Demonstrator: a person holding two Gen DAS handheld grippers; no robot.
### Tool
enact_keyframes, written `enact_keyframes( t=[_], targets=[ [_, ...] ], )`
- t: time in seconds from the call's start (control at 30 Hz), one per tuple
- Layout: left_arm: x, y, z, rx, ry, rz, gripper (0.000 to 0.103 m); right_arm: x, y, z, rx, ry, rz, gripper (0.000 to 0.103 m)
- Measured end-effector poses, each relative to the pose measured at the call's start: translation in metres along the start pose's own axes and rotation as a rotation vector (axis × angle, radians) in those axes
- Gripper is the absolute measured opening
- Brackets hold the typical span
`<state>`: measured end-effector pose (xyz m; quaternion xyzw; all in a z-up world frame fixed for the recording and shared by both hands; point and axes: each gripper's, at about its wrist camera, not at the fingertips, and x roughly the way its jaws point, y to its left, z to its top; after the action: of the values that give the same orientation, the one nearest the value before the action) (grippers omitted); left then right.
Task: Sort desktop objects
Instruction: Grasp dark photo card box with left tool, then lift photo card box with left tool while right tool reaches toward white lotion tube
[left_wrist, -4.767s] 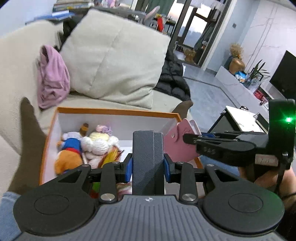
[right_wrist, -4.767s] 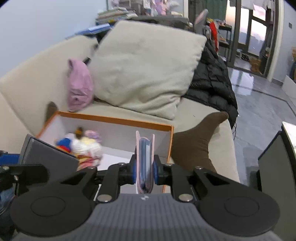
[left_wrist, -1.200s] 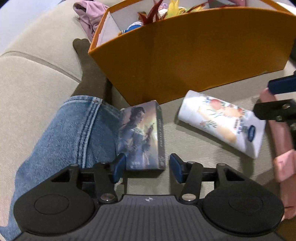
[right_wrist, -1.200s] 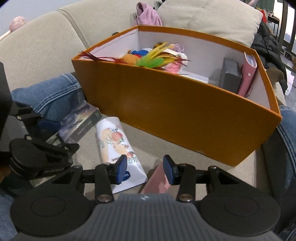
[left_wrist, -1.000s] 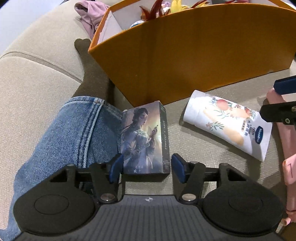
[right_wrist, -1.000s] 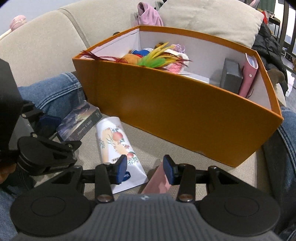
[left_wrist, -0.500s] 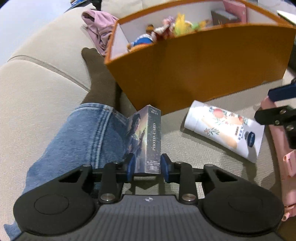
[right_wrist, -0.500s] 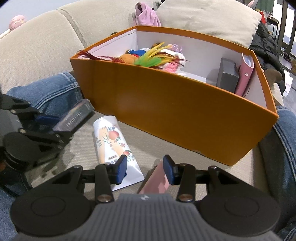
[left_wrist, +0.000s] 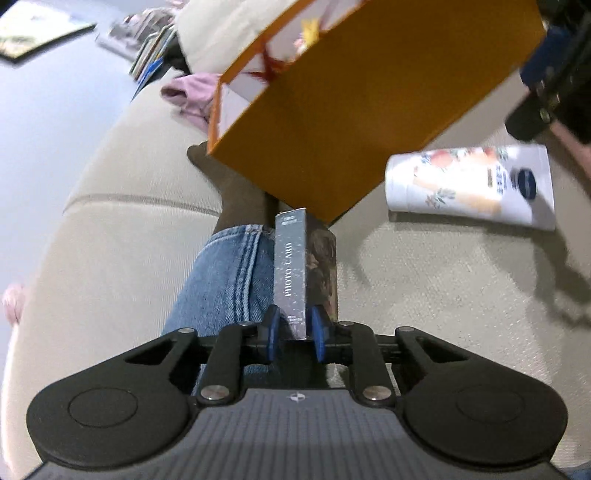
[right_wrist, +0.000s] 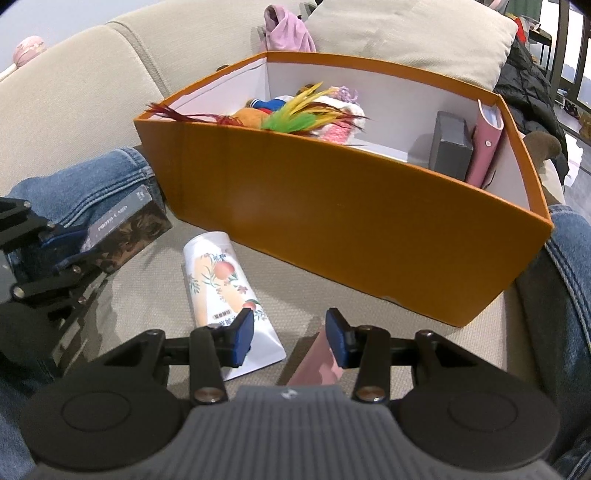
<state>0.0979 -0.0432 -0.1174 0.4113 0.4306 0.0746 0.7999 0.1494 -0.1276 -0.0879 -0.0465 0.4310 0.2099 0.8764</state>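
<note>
My left gripper (left_wrist: 295, 332) is closing its jaws on a dark photo card box (left_wrist: 291, 266); the blue pads press on its two faces, and it stands on edge by a denim leg. In the right wrist view the same box (right_wrist: 125, 221) sits in that gripper (right_wrist: 70, 240) at the left. The orange box (right_wrist: 332, 221) stands on the sofa just beyond. A white floral tube (right_wrist: 221, 284) lies before it. My right gripper (right_wrist: 290, 336) is open above a pink flat item (right_wrist: 317, 358) that lies under its right finger.
The orange box (left_wrist: 369, 110) holds a feather toy (right_wrist: 295, 114), plush toys, a grey case (right_wrist: 450, 147) and a pink wallet (right_wrist: 484, 147). A person's denim legs (left_wrist: 229, 273) flank the spot. A beige cushion (right_wrist: 406, 37) and pink cloth (right_wrist: 288, 29) lie behind.
The left gripper's jaws closed on the photo card box and turned it from flat up onto its edge, rolling the view. The right gripper stayed where it was.
</note>
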Motion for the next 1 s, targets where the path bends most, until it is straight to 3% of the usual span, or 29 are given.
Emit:
enact_keyframes(
  t=[0.2, 0.37, 0.4, 0.5, 0.67, 0.83, 1.0],
  targets=[
    [0.015, 0.004, 0.009, -0.016, -0.004, -0.005, 0.032, 0.000, 0.001, -0.001, 0.003, -0.002, 0.006, 0.046],
    [0.016, 0.011, 0.006, -0.058, -0.012, -0.037, 0.032, -0.001, -0.001, -0.001, 0.008, -0.005, 0.013, 0.046],
    [0.013, 0.015, 0.005, -0.081, -0.020, -0.048, 0.028, -0.001, -0.001, -0.002, 0.009, -0.005, 0.014, 0.046],
    [-0.004, 0.027, 0.002, -0.147, -0.072, -0.111, 0.000, -0.001, -0.001, -0.002, 0.011, -0.007, 0.016, 0.046],
    [-0.012, 0.041, -0.002, -0.229, -0.072, -0.199, 0.000, 0.000, -0.003, -0.003, 0.016, -0.009, 0.021, 0.046],
    [-0.013, 0.035, -0.009, -0.192, -0.061, -0.171, 0.001, 0.001, -0.003, -0.003, 0.018, -0.009, 0.022, 0.046],
    [-0.008, 0.032, -0.013, -0.168, -0.053, -0.152, 0.019, 0.001, -0.003, -0.003, 0.018, -0.009, 0.021, 0.046]
  ],
)
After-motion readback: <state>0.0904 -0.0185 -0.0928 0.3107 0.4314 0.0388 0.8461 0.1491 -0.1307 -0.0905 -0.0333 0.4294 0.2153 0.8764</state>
